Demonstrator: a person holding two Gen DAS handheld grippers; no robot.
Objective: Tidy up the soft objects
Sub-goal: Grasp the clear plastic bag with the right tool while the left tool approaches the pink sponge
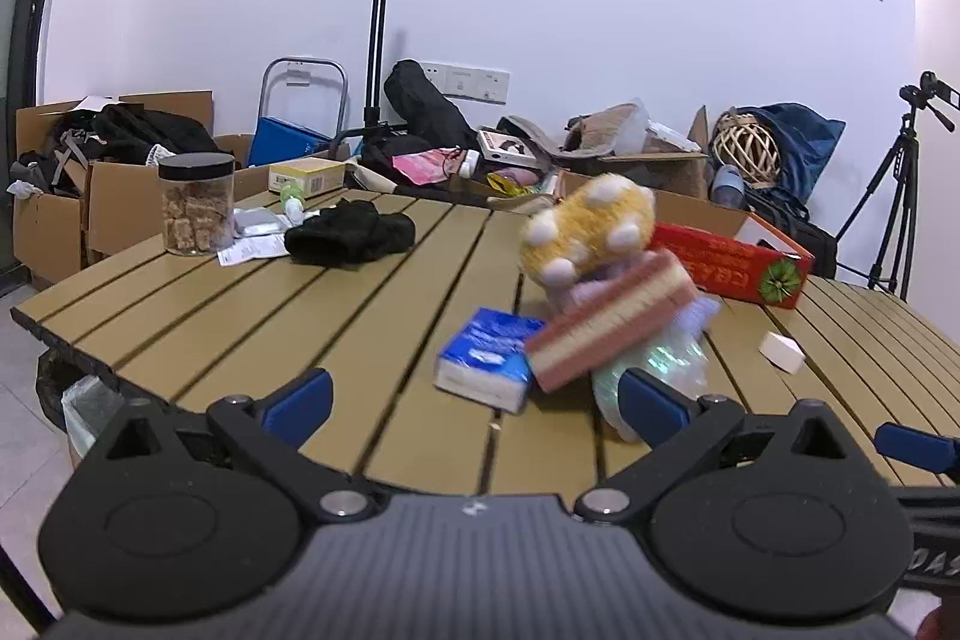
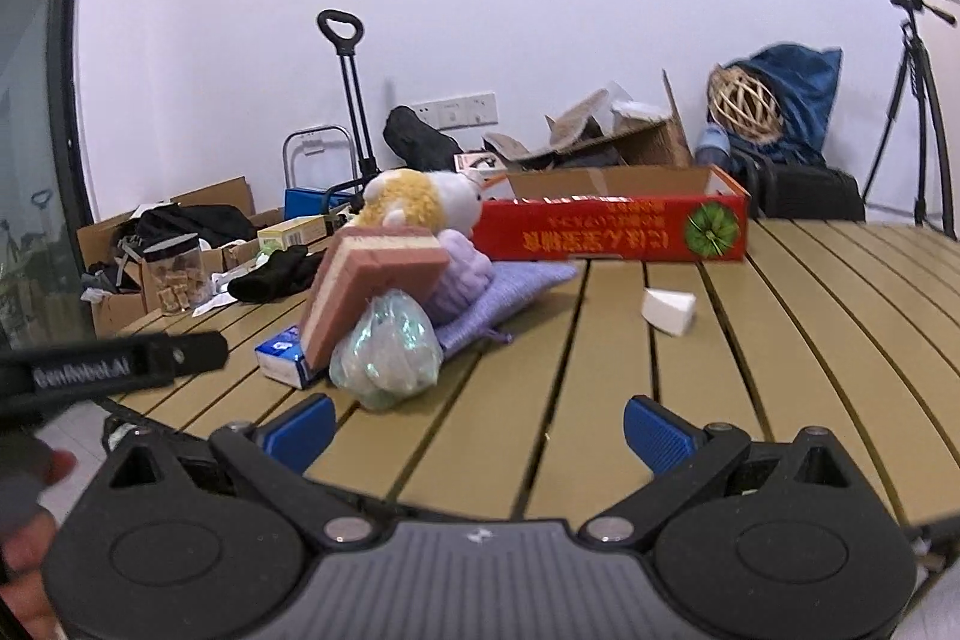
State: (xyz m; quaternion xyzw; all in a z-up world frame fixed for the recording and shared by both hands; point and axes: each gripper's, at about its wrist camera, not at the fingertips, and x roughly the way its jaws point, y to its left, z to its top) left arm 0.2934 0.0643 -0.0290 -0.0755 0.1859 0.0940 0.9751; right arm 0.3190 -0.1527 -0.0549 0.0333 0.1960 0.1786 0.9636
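Note:
A pile of soft things sits mid-table: a yellow and white plush toy (image 1: 591, 226) (image 2: 414, 205), a pink and cream sponge block (image 1: 612, 325) (image 2: 369, 283), a crinkly green bag (image 1: 657, 367) (image 2: 387, 349), a lilac knitted pouch (image 2: 498, 292) and a blue tissue pack (image 1: 489, 358) (image 2: 282, 355). A white sponge wedge (image 1: 780, 351) (image 2: 667, 311) lies apart to the right. Black gloves (image 1: 351, 233) (image 2: 273, 274) lie far left. My left gripper (image 1: 477, 409) is open just short of the pile. My right gripper (image 2: 480, 433) is open over bare slats, empty.
A red carton (image 1: 735, 259) (image 2: 618, 226) lies behind the pile. A jar of biscuits (image 1: 197, 203) (image 2: 174, 274) and papers stand far left. The slatted table (image 2: 810, 340) ends close to both grippers. Cardboard boxes (image 1: 54, 220), a trolley and a tripod (image 1: 900, 196) crowd the floor behind.

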